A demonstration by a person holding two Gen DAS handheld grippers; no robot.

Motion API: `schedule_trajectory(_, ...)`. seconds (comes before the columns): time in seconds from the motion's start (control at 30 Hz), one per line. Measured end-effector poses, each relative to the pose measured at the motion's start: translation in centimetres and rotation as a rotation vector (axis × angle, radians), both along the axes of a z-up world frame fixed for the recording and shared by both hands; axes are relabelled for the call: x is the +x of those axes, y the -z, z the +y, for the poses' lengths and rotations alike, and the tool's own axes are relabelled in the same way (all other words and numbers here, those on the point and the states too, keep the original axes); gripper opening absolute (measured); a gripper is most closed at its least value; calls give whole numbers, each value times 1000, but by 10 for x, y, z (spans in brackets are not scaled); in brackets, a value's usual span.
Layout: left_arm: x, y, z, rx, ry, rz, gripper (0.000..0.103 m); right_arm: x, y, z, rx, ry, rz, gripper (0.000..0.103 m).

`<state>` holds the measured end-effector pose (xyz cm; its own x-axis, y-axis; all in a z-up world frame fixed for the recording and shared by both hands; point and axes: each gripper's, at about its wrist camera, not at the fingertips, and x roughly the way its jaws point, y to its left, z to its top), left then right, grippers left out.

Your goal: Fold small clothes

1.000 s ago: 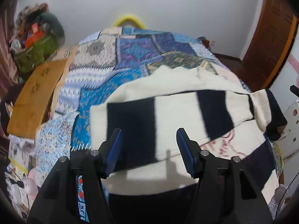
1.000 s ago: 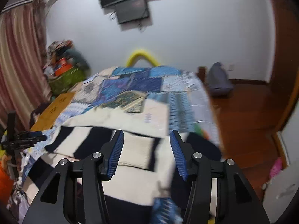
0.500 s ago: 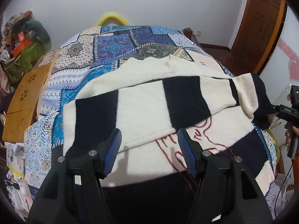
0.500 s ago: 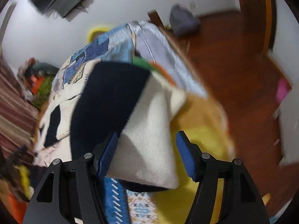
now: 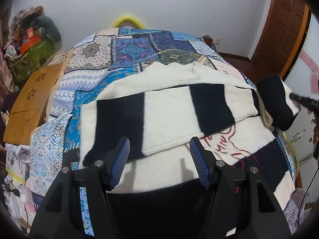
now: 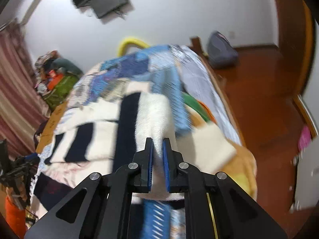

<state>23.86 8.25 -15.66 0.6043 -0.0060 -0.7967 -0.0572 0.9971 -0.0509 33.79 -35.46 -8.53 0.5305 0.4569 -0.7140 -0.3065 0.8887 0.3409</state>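
A cream and black striped sweater (image 5: 169, 117) lies spread across a bed covered by a blue patchwork quilt (image 5: 127, 47). One sleeve is folded across the sweater's body. Your left claw (image 5: 159, 151) hangs just above the near part of the sweater, its blue pads spread apart with nothing between them. Your right claw (image 6: 158, 149) has just closed, and its pads now pinch a cream fold of the sweater at the bed's right edge. A wooden door (image 5: 283, 29) stands at the right.
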Motion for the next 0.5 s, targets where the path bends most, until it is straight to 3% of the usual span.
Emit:
schedule_trajectory(0.17,-10,1,11,6,-8,-1,62,0,-11,78,-32,-163,-40,8)
schedule_trajectory(0.33,-19,1,18,17,-20,2,62,-12,30,148,-80,-296,26,9)
schedule_trajectory(0.5,-22,-1,18,6,-26,5,62,-25,59,170,-104,-345,91,15)
